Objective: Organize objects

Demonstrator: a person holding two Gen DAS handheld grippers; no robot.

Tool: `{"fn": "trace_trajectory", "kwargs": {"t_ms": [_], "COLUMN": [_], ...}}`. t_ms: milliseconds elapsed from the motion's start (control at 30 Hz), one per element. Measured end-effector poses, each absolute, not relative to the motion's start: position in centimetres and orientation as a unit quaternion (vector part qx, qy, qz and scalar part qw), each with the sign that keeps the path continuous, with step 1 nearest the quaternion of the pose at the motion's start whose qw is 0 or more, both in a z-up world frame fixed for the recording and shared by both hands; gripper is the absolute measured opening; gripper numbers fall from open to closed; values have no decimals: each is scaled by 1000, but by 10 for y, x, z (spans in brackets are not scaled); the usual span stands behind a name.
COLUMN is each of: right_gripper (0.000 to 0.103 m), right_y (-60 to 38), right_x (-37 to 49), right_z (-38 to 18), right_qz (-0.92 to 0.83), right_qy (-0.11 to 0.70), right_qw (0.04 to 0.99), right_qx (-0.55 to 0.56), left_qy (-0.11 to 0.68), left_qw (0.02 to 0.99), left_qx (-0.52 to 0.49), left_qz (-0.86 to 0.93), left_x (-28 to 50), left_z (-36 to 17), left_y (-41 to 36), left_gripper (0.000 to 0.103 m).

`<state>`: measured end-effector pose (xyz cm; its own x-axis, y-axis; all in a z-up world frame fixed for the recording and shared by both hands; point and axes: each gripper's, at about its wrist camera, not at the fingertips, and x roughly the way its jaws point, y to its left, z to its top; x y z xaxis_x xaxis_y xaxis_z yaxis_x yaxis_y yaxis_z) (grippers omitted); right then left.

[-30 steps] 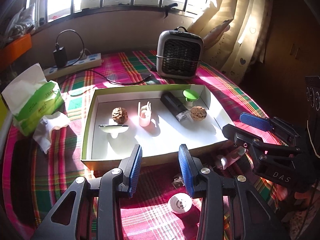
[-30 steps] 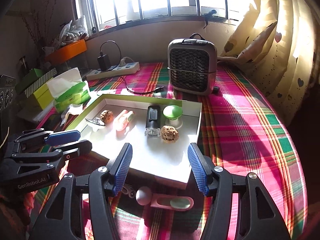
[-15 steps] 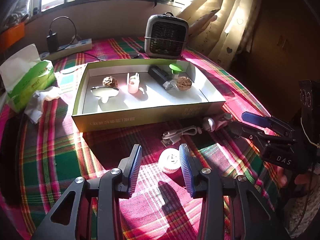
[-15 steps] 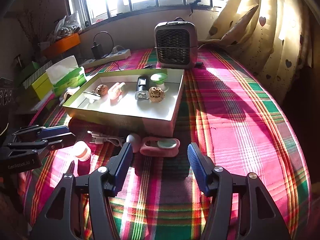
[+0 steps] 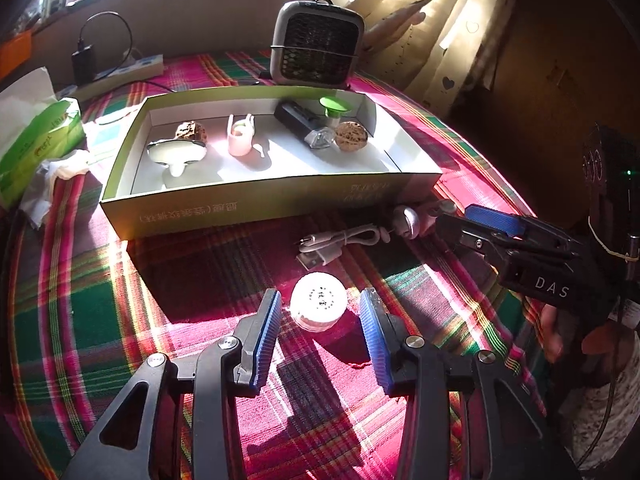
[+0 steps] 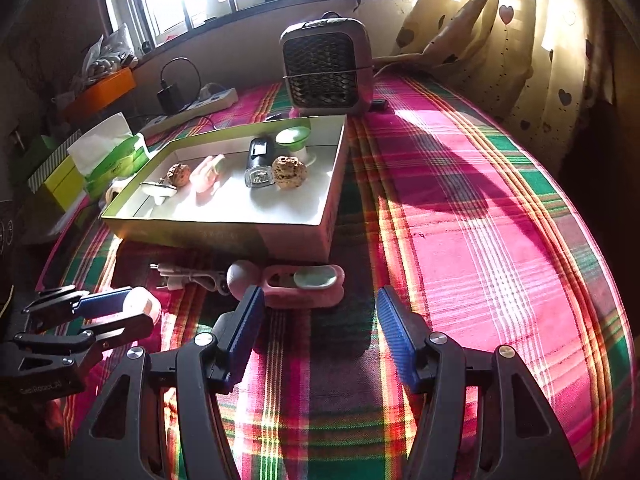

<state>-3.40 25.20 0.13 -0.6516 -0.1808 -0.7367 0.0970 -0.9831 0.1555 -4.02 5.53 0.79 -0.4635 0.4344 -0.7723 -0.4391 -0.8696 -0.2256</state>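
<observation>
Since the earlier frames, both grippers have been lowered toward the plaid-covered counter (image 5: 120, 304), and the green tray (image 5: 260, 204) is now seen farther ahead of them. The left gripper (image 5: 319, 322) is seen with its jaws opening; the small white round jar (image 5: 319, 302) stands between its fingertips with a gap on each side, ungrasped. In the right wrist view most of that jar is hidden behind the left gripper's blue pad. Ahead and to the right of the left gripper, a white cable (image 5: 336, 242) is coiled just before the tray wall. The right gripper (image 6: 318, 334) is held released, with nothing between its pads. The pink device (image 6: 304, 286) lies just beyond its left fingertip, its round head (image 6: 242, 276) partly in shadow; what the device is cannot be made out. Inside the tray, two walnuts (image 6: 288, 172), a black gadget (image 6: 260, 156) and a green-topped stand (image 6: 294, 136) are seen. The person's hand (image 5: 568, 332) is cut off in shadow.
</observation>
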Motion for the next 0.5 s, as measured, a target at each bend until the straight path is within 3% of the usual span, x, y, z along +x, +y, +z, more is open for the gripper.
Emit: {"fn": "trace_trajectory", "kwargs": {"t_ms": [500], "right_gripper": [65], "right_y": [250], "right_x": [-54], "right_z": [-3], "right_qz": [-898], "right_qy": [-90], "right_qw": [14], "right_qx": [431], "left_qy": [7], "left_qw": [254], "left_qx": [-449], "left_qz": [857], "left_x": [-42], "left_z": [8], "left_y": [56], "left_gripper": [39]}}
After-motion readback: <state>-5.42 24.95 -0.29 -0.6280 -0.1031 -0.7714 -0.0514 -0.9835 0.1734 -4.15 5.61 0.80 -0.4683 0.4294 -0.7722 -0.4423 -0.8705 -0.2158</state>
